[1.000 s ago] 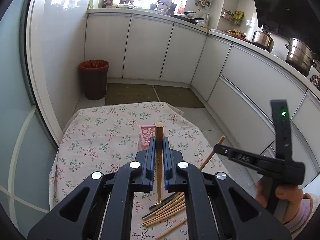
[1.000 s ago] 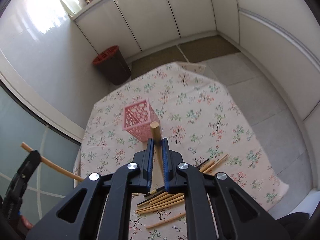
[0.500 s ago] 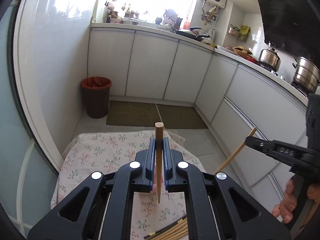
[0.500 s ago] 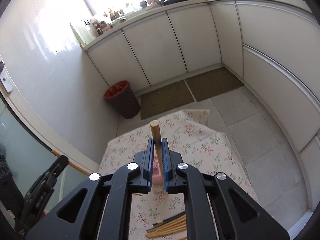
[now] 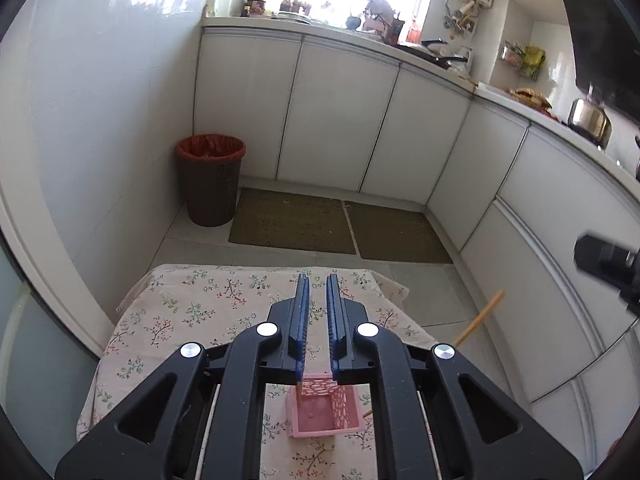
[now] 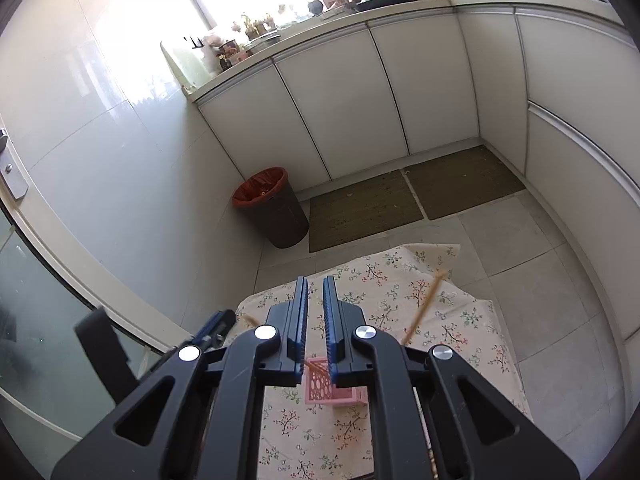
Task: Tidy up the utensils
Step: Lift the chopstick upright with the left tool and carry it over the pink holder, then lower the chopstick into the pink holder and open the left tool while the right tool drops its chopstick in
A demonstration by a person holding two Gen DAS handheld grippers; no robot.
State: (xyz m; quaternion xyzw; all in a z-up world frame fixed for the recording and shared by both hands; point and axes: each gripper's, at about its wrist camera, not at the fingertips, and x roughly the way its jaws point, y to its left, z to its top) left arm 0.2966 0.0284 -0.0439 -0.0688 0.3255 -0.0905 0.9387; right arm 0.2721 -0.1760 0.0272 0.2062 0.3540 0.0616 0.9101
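A pink perforated holder (image 5: 325, 412) stands on the floral tablecloth (image 5: 192, 312), right below my left gripper (image 5: 316, 280); it also shows in the right wrist view (image 6: 328, 390). Both grippers are slightly open with nothing between the pads. My right gripper (image 6: 315, 280) hangs above the holder too. A wooden chopstick (image 5: 478, 318) leans out to the right of the holder, blurred in the right wrist view (image 6: 424, 308). A thin stick tip shows at the left pad's base (image 5: 298, 390). The other gripper appears at each view's edge (image 5: 608, 264) (image 6: 212, 330).
A brown bin with a red liner (image 5: 211, 178) stands on the floor by the white cabinets (image 5: 340, 116). Two mats (image 5: 292, 220) lie beyond the table's far edge. A glass door frame (image 6: 80, 264) runs along the left.
Both grippers rose over the holder, tilted up and opened. The chopsticks they held are gone from the jaws; one now leans from the holder. The chopstick pile has dropped out of view.
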